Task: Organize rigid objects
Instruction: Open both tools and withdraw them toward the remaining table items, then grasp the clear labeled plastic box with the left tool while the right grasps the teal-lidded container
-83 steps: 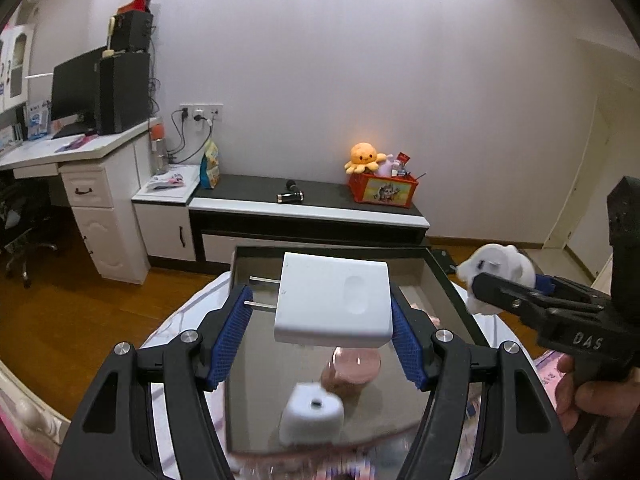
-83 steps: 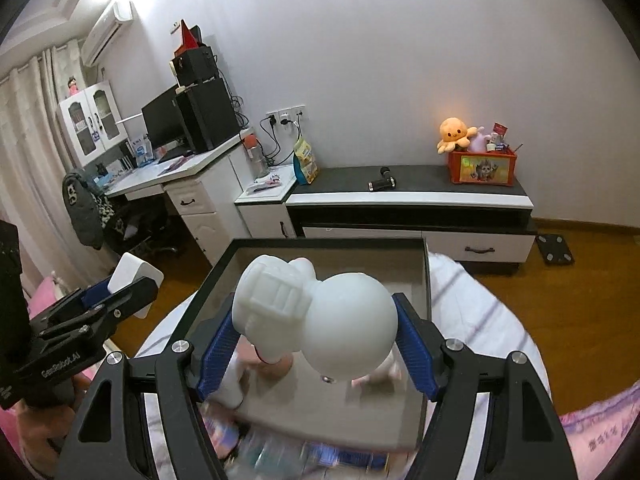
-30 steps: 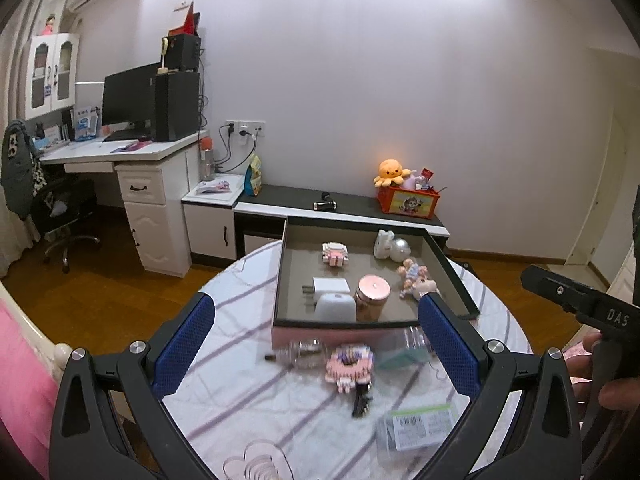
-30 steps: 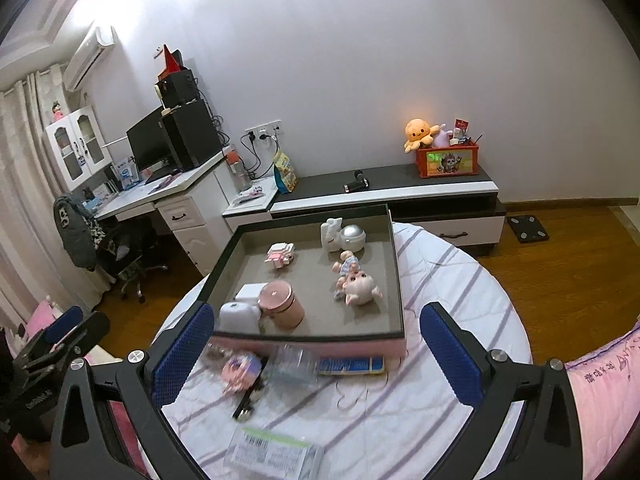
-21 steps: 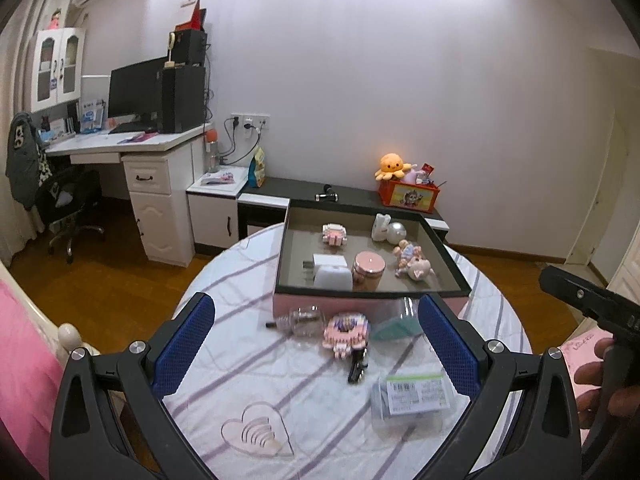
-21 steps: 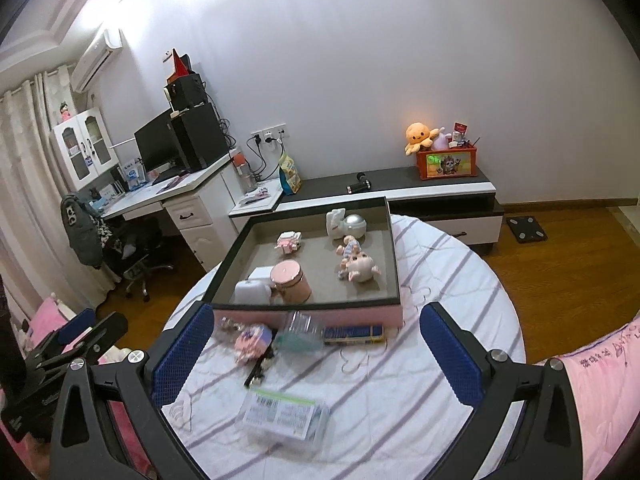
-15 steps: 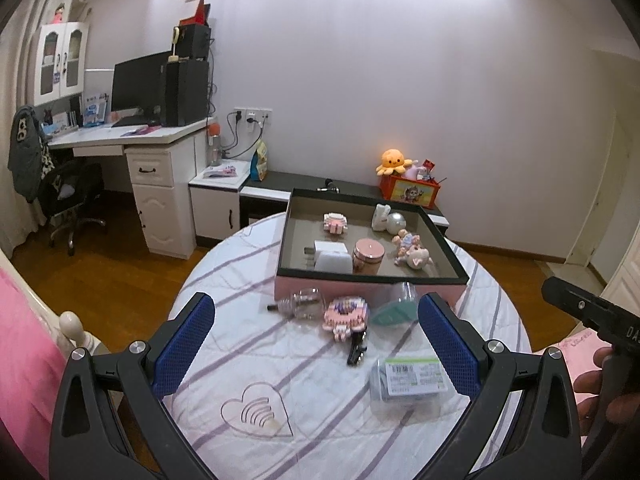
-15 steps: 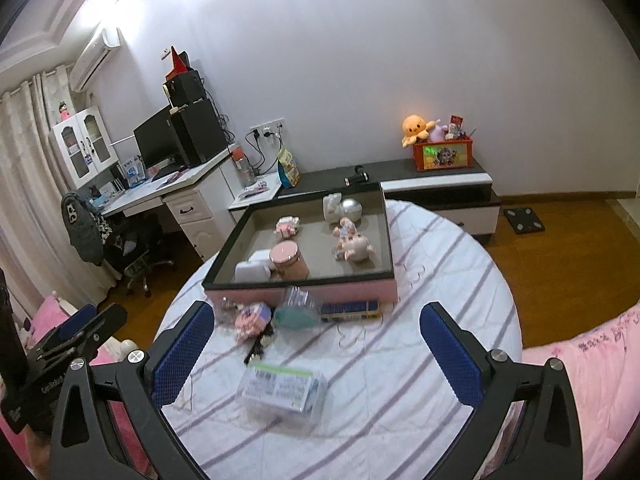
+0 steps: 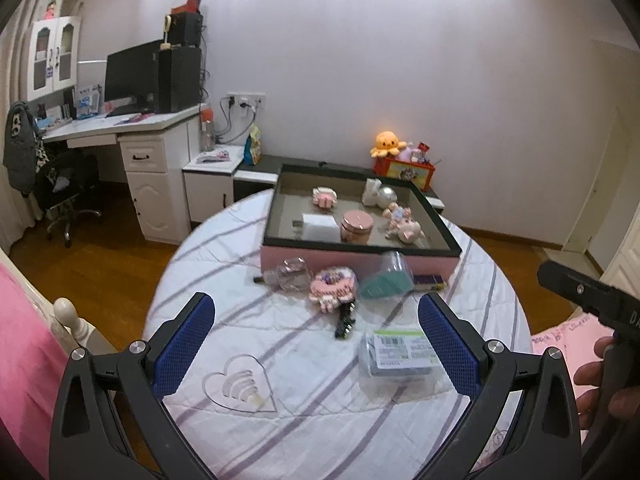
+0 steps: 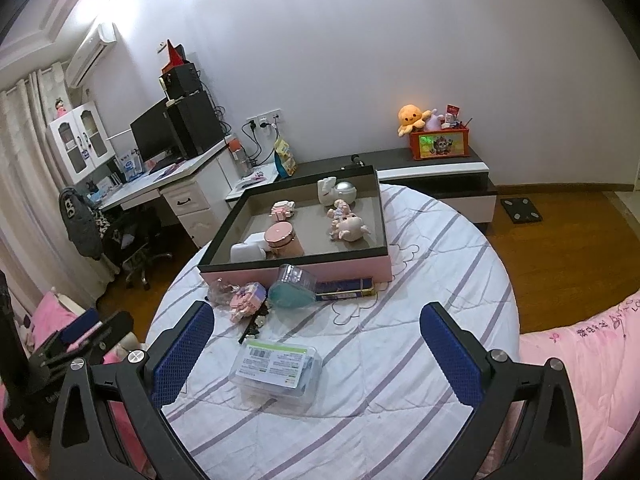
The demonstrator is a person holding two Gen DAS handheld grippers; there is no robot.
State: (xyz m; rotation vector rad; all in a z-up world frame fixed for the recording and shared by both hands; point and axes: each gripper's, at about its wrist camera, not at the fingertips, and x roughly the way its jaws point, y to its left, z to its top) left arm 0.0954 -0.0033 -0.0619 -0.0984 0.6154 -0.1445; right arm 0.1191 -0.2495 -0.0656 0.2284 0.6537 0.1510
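A pink-walled tray (image 9: 360,258) with a black rim stands at the far side of the round table. In it lie a white charger (image 9: 319,227), a pink round jar (image 9: 357,225), pig figurines (image 9: 404,226), a white and silver lamp (image 9: 378,194) and a small pink block toy (image 9: 325,197). In front of the tray lie a clear bottle (image 9: 290,274), a pink block figure (image 9: 333,286), a teal clear box (image 9: 388,282), a black clip (image 9: 346,322) and a labelled clear case (image 9: 398,354). My left gripper (image 9: 314,320) and right gripper (image 10: 316,316) both stand open and empty, near the table's front edge.
The table wears a white striped cloth (image 10: 400,352) with a clear heart coaster (image 9: 240,384) at the front left. Pink bedding (image 10: 580,344) borders the table on the right. A desk, an office chair (image 9: 64,196) and a low cabinet (image 10: 440,176) stand beyond.
The left gripper let go of the white charger and the right one the white lamp; both now lie in the tray. Both grippers opened and drew back from the tray.
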